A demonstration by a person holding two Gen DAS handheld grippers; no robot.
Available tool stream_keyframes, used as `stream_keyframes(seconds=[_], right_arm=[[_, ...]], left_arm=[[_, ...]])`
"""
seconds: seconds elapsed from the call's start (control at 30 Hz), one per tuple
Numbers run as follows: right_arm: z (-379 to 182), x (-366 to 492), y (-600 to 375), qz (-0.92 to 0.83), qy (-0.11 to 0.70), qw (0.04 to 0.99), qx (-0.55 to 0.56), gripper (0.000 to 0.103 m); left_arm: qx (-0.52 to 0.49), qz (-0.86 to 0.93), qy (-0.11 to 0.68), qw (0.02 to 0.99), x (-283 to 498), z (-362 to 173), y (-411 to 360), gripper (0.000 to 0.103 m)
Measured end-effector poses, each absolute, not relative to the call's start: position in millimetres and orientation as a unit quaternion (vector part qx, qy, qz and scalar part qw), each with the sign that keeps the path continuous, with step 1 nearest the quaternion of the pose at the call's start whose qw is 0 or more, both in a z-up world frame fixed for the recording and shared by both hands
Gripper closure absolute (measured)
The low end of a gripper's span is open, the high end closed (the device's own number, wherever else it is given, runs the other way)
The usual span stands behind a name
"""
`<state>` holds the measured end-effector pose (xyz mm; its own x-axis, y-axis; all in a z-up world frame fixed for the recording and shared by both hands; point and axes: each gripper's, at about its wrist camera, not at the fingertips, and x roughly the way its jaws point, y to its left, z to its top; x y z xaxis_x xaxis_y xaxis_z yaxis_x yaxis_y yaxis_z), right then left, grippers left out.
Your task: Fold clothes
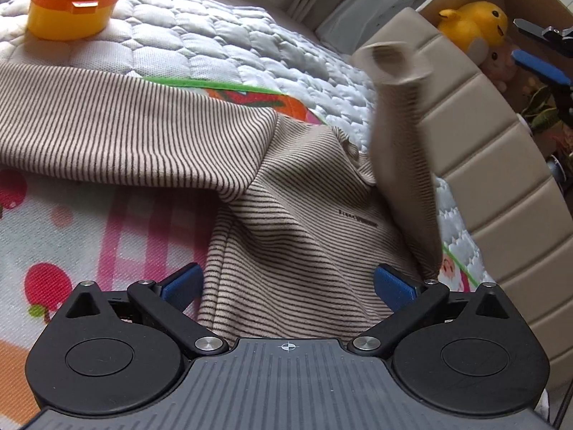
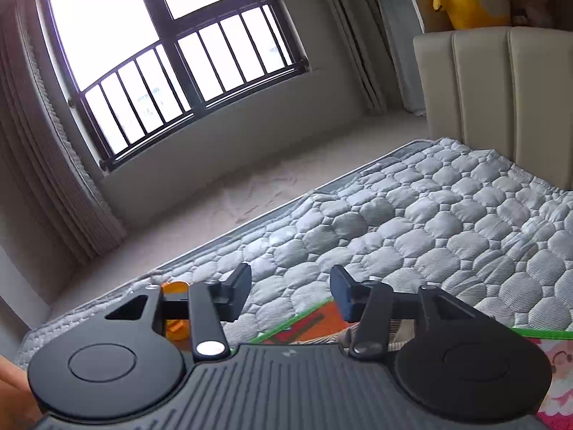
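We see a striped shirt [image 1: 293, 222] spread on a printed mat [image 1: 89, 229] that lies on the quilted mattress [image 1: 222, 43]. Its body runs from just in front of the left gripper [image 1: 286, 283] away toward the padded headboard [image 1: 476, 150], so its long axis points from the near side of the mattress to the headboard side. One sleeve [image 1: 118, 125] stretches out flat across the mat toward the left edge of the mattress, roughly crosswise to the body. The other sleeve [image 1: 401, 143] stands up in the air near the headboard, blurred, its open cuff uppermost; nothing grips it that we can see.

The left gripper hangs over the lower hem of the shirt with its jaws spread wide, one blue pad [image 1: 182, 283] over the mat's edge beside the cloth, the other over the striped fabric. It holds nothing.

The right gripper [image 2: 290, 290] is lifted clear above the mattress [image 2: 412, 236], pointing toward the far edge and the window [image 2: 161, 53]. Its jaws stand about half apart and hold nothing; only bare quilting shows between them. In the left wrist view its blue pad [image 1: 540, 68] shows at the right edge, well apart from the raised sleeve.

A yellow tub [image 1: 71, 3] sits on the mattress near the far left corner.
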<state>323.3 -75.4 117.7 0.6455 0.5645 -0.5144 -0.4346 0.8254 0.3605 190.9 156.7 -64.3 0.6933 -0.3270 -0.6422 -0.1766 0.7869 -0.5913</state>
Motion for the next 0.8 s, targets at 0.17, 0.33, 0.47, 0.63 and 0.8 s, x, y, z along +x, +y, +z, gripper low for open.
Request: stream_keyframes(seconds=[0.17, 0.33, 0.47, 0.63, 0.8], right_arm=[[75.4, 313.7, -110.7, 0.232, 0.355, 0.899, 0.106, 0.044], [20.5, 262.9, -153.3, 0.209, 0.382, 0.895, 0.100, 0.032], [-28.7, 209.5, -186.0, 0.183, 0.373, 0.904, 0.101, 0.024], [-73.2, 191.8, -210.3, 0.140, 0.399, 0.900, 0.103, 0.012], [-58.8, 205.5, -225.8, 0.150, 0.356, 0.911, 0.144, 0.000]], left_arm=[[-0.347, -0.047, 0.387, 0.853, 192.8, -68.0, 164.0, 0.000], [-0.340, -0.042, 0.382, 0.858, 192.6, -65.4, 162.7, 0.000], [-0.366, 0.017, 0.336, 0.868, 178.5, -52.1, 185.2, 0.000], [-0.451, 0.151, 0.267, 0.839, 140.6, -39.1, 249.0, 0.018], [-0.477, 0.274, 0.276, 0.788, 124.8, -50.6, 298.7, 0.028]])
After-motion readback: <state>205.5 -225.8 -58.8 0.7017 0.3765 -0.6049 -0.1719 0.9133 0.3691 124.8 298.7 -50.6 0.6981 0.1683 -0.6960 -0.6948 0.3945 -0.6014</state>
